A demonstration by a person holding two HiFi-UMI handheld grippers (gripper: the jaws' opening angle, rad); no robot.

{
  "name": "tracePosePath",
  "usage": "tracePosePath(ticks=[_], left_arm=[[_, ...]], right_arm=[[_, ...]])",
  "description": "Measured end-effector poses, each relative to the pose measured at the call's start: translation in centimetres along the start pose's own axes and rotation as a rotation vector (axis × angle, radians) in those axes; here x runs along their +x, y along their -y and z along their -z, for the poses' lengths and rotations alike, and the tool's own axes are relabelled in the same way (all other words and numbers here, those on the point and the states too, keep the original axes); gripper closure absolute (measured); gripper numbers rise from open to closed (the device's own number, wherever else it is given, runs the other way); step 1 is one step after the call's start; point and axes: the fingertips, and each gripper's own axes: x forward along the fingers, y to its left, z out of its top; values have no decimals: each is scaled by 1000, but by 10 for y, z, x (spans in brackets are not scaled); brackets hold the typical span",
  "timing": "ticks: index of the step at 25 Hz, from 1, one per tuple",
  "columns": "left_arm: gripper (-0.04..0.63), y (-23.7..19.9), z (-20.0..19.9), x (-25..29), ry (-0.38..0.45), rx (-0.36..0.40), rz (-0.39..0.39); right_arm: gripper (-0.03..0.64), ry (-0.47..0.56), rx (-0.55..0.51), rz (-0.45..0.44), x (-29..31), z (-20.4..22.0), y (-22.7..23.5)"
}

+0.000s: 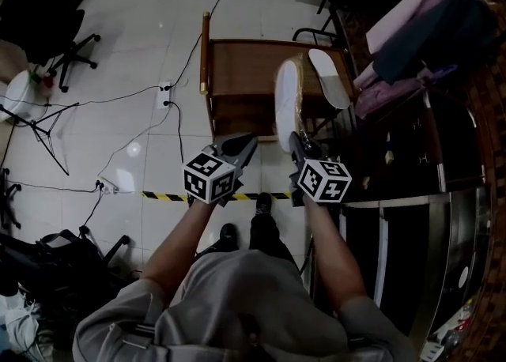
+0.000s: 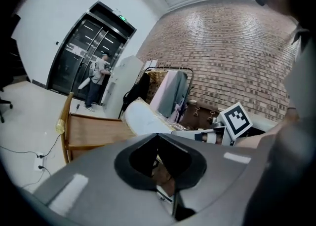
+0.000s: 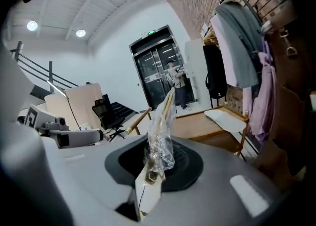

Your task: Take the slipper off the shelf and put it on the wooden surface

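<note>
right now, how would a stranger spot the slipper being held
Find the wooden table on the pale floor. Two white slippers show at its right side. The held slipper is plastic-wrapped, up on edge in the right gripper; the other slipper lies flat.

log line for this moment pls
right hand-held gripper: shut on wrapped slipper, over wooden surface | left hand-held gripper: shut, empty | second slipper: lying on wooden surface

No legible text or signs
</note>
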Motion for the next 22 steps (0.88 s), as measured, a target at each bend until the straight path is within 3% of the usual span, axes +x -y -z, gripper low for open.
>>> tracePosePath(ticks=[13, 22], left_arm=[[624, -112, -30, 51, 24, -62, -254], [624, -142, -34, 78, 2, -101, -323]], right_arm=[[565, -179, -48, -158, 205, -6, 46], [564, -246, -42, -197, 274, 1, 61]])
